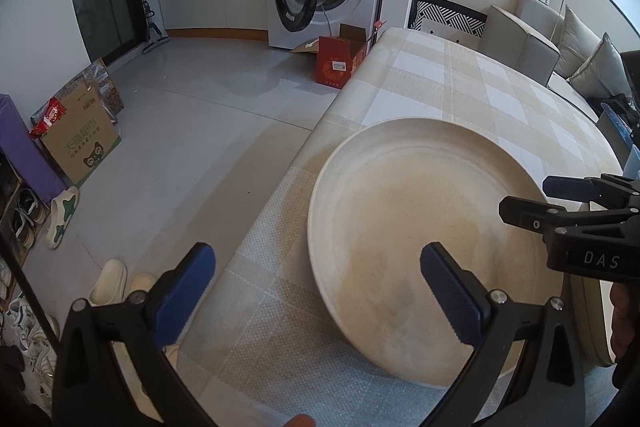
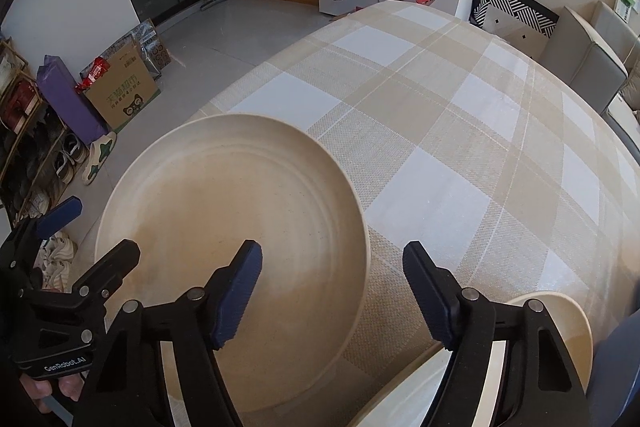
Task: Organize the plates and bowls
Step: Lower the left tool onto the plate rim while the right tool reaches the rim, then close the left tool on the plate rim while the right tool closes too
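Seemingly flat plate (image 1: 420, 227), checked tablecloth (image 2: 460, 147), open jaws

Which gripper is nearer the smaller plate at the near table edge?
Right. The right gripper has a finger directly over the smaller plate; the left gripper straddles the big plate's far-side rim.

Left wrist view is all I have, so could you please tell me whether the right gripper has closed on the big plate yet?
Observer: Not yet. The right gripper is open, with the right rim of the plate between its pads and neither pad pressing it.
Operator: Thank you. Is anything else lying close to it?
Observer: Yes, a second pale dish lies beneath its right finger, partly hidden by it.
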Demonstrator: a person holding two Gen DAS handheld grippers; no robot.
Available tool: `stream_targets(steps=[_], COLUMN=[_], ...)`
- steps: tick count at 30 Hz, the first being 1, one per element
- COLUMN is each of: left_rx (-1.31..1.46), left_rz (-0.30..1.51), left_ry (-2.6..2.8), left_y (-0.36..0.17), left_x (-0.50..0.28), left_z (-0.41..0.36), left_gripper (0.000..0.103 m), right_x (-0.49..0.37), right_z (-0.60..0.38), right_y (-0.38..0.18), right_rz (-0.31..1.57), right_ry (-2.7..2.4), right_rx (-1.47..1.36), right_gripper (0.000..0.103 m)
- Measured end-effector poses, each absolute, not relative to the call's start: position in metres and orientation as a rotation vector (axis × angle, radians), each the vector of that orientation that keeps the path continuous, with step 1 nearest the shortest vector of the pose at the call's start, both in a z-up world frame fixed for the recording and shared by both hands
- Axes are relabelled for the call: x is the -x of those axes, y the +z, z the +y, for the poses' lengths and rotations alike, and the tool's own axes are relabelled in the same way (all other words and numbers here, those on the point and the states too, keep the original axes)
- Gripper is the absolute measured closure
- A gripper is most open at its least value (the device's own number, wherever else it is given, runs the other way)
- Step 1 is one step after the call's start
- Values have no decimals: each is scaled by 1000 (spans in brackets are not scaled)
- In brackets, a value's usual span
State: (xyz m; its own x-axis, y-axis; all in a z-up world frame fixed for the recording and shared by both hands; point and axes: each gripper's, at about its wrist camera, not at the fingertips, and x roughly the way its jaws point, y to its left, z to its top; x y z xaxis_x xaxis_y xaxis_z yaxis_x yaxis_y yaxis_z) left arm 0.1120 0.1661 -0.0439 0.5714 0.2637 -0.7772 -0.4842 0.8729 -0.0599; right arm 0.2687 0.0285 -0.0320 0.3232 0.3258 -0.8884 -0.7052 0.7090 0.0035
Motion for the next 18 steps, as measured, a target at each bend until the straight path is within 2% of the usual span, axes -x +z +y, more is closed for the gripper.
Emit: stream_targets(steps=[8, 12, 18], left_rx=[277, 272, 267], left_rz=[862, 865, 882], left_ry=[448, 444, 417], left_y=[-47, -49, -51], left_x=[-112, -113, -116], left_z=[168, 168, 165], left_gripper=[1, 3, 25], right_x=[-269, -270, -269], right_z=[31, 32, 33], right_y=[-36, -39, -41], right_rz=[1048, 1050, 1047], right_ry=[693, 688, 680], right_rx=[436, 446, 463], right_gripper=[44, 47, 50])
